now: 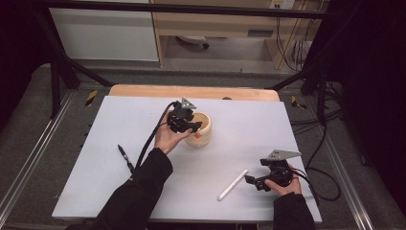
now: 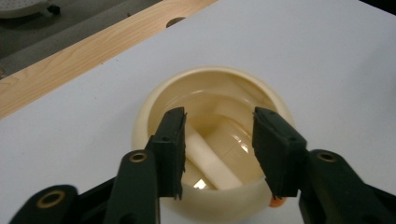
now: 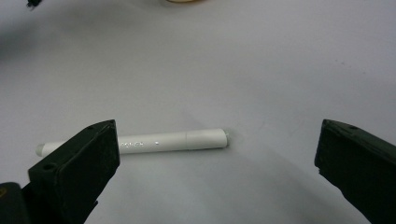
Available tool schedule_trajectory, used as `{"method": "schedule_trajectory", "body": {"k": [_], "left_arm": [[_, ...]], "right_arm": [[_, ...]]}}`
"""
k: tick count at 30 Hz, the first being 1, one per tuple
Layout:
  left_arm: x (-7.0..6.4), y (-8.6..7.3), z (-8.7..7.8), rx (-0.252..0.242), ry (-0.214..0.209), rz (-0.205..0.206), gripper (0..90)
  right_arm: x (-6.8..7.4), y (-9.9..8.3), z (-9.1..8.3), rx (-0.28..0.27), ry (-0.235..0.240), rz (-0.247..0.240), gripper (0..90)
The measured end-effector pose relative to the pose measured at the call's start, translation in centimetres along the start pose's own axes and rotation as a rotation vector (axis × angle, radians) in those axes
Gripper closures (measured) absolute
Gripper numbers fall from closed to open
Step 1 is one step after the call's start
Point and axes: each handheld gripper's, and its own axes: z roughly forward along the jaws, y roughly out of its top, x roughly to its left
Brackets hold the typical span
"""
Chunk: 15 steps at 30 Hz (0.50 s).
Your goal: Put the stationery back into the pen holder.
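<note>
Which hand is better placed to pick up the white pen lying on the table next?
Right. The right gripper sits beside the white pen, jaws open wide and facing it. The left gripper is over the cream cup, open, farther away.

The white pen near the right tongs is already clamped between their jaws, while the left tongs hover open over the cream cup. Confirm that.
Not clamped. In the right gripper view the white pen lies on the table, and the right tongs stand wide open around it. The left tongs do hover open over the cream cup.
</note>
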Motion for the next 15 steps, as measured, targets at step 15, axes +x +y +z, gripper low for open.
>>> {"method": "schedule_trajectory", "body": {"k": [15], "left_arm": [[-0.1,-2.5,-3.6,0.026,-0.028,0.018,26.3]], "right_arm": [[0.1,0.0,-0.1,-0.004,-0.003,0.005,0.9]]}}
